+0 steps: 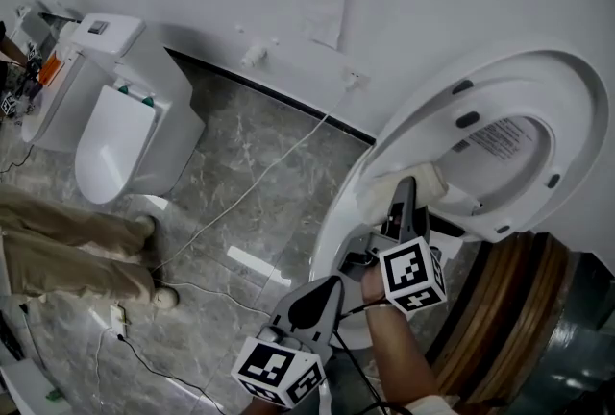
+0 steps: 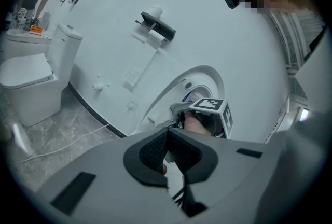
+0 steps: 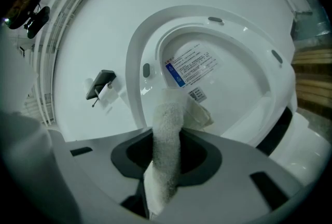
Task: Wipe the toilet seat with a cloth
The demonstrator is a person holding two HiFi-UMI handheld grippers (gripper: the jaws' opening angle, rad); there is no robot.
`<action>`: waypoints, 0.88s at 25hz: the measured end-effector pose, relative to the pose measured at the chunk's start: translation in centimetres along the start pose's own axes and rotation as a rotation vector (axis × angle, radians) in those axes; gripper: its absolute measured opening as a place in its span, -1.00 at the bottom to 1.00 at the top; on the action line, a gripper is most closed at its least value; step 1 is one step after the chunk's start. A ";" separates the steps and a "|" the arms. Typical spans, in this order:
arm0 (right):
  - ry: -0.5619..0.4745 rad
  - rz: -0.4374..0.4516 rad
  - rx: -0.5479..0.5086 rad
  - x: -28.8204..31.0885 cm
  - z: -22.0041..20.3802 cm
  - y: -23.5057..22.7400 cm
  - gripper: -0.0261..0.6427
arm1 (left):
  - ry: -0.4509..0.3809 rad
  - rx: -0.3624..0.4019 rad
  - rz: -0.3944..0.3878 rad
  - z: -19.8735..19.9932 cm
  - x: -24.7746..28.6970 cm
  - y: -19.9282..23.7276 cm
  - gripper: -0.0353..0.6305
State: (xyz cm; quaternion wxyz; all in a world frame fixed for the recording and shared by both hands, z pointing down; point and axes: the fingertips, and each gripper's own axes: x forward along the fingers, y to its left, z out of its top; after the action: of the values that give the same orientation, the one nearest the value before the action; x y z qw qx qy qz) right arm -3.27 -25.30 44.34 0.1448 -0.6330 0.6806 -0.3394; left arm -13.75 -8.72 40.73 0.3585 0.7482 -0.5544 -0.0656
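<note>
The toilet's seat (image 1: 577,115) stands raised against the lid, its underside with dark bumpers facing me. A white cloth (image 1: 384,192) is pinched in my right gripper (image 1: 408,184) and lies against the seat's lower left rim. In the right gripper view the cloth (image 3: 167,129) runs up between the jaws of the right gripper (image 3: 167,137) to the seat ring (image 3: 238,28), with a printed label behind the opening. My left gripper (image 1: 322,293) hangs lower and nearer to me, shut with nothing in it. From the left gripper view, its jaws (image 2: 168,148) point at the right gripper's marker cube (image 2: 212,109).
A second toilet (image 1: 115,134) stands at the left wall, with a person's trousered legs (image 1: 67,250) beside it. A white cable (image 1: 250,183) trails over the marble floor. A paper holder (image 3: 101,85) is fixed to the wall. Wooden panels (image 1: 509,307) lie at the lower right.
</note>
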 end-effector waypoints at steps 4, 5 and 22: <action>-0.014 0.012 0.002 0.6 1.2 1.2 -0.62 | 0.006 0.010 -0.016 1.1 0.3 -0.5 -0.89; -0.018 0.016 0.003 0.8 1.5 1.6 -0.62 | 0.009 0.013 -0.019 1.4 0.4 -0.7 -0.89; -0.091 -0.011 0.092 1.9 10.0 5.3 -0.62 | -0.055 0.049 -0.057 7.5 1.6 -3.9 -0.89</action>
State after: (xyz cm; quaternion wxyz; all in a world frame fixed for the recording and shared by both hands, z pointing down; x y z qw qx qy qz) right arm -1.34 -30.12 34.08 0.2026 -0.6440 0.6537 -0.3419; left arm -13.87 -13.10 33.32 0.3226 0.7702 -0.5439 -0.0829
